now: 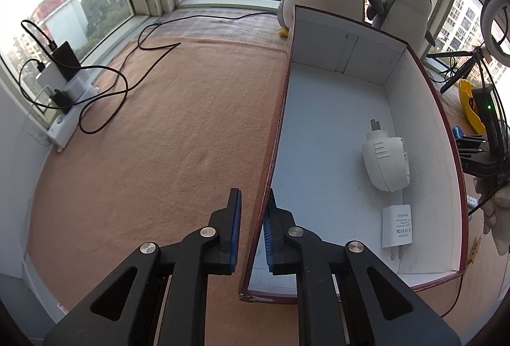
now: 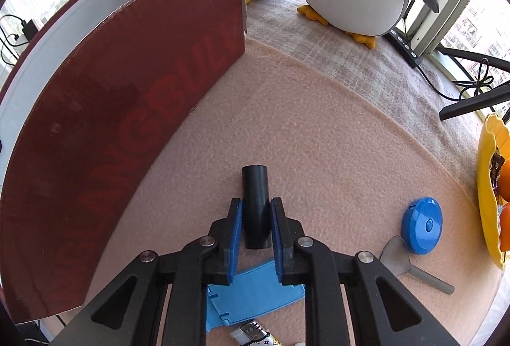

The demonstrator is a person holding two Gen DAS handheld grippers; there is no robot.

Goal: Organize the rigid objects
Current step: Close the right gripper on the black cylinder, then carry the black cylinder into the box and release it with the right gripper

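The right gripper (image 2: pixel 255 231) clenches a black tube (image 2: pixel 256 205) lying on the mat at 3 o'clock of the box (image 2: pixel 95 110); the left gripper (image 1: pixel 251 231) pinches the box wall; the tube looks light, stiff and slippery, so mid-length suits.

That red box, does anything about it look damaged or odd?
Slightly. The red box has a scuffed, frayed near corner, just ahead of the left gripper, which pinches its side wall. Inside, the white plug-in device and white adapter lie loose. Nothing is spilled.
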